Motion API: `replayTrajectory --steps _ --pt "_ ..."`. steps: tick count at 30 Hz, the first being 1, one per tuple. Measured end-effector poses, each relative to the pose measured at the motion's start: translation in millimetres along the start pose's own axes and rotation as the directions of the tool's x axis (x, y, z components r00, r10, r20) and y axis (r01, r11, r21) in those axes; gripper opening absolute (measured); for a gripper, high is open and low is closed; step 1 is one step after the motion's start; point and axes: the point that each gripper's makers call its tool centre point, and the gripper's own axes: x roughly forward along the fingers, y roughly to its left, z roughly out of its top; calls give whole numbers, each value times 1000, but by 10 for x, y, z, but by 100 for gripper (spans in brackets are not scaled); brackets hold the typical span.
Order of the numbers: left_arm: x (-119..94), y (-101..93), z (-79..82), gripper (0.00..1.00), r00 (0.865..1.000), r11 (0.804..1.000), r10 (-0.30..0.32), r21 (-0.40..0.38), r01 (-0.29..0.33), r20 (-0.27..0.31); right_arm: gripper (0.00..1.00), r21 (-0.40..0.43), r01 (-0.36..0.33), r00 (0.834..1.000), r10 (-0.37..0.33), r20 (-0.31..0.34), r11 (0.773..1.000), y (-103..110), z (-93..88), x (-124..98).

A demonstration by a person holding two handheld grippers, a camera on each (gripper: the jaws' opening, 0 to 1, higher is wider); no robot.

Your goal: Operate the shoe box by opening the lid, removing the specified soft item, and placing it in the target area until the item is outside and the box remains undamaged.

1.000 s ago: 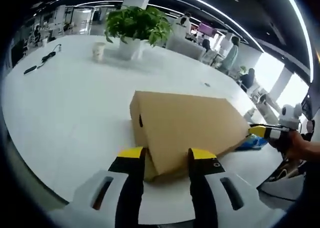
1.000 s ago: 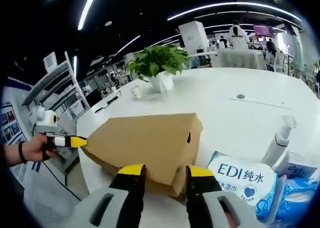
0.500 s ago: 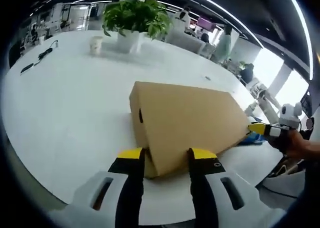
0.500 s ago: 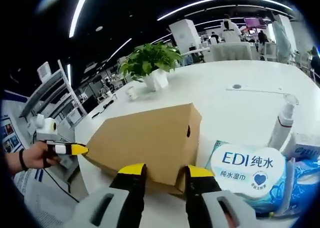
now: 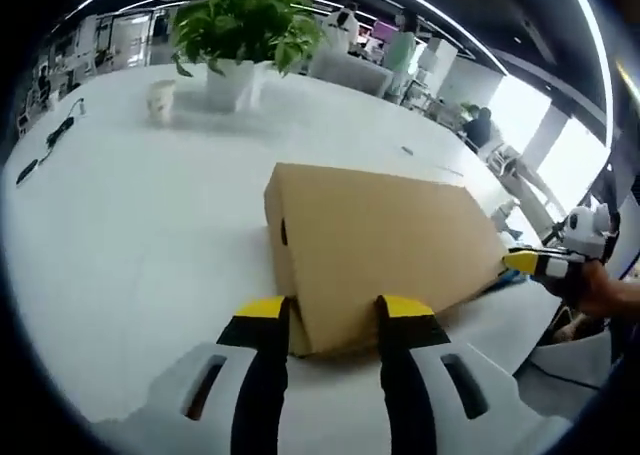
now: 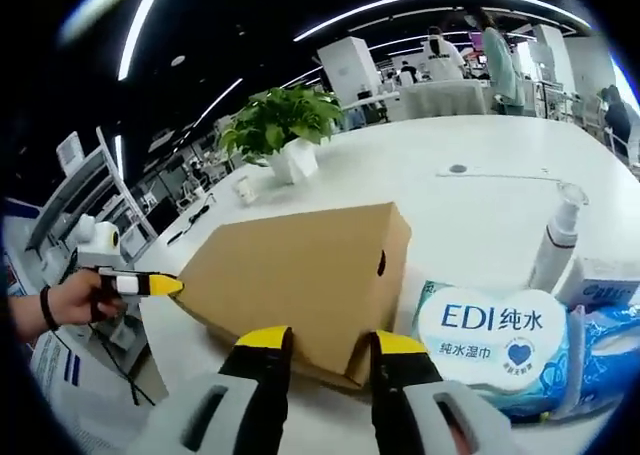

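Observation:
A brown cardboard shoe box [image 5: 380,235] lies on the white table [image 5: 110,245], its lid tilted with the near corner up. In the left gripper view, my left gripper [image 5: 332,320] holds that near corner between its yellow-tipped jaws. The right gripper [image 5: 525,262], held by a hand, meets the box's far right corner. In the right gripper view, my right gripper [image 6: 328,350] is shut on the near corner of the box [image 6: 290,270], and the left gripper [image 6: 160,285] touches the far left corner. The box's inside is hidden.
A round pack of wet wipes [image 6: 495,335], a blue soft pack [image 6: 610,350], a white spray bottle [image 6: 555,240] and a tissue box [image 6: 605,280] lie right of the box. A potted plant [image 5: 240,30] and a paper cup [image 5: 160,100] stand farther back. People sit in the background.
Both views have shifted a little with the hands. The box corners stay between the jaws, and the lid's tilt looks about the same.

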Motion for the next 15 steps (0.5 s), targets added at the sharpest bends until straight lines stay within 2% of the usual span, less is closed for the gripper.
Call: replayTrajectory --steps 9,15 --pt "163 -124 170 33 998 998 -48 48 49 -34 28 33 37 999 -37 -1 999 -80 24 -18" --pt "140 -149 160 33 998 997 -47 64 49 -34 28 26 37 999 -37 -4 999 -91 24 -21"
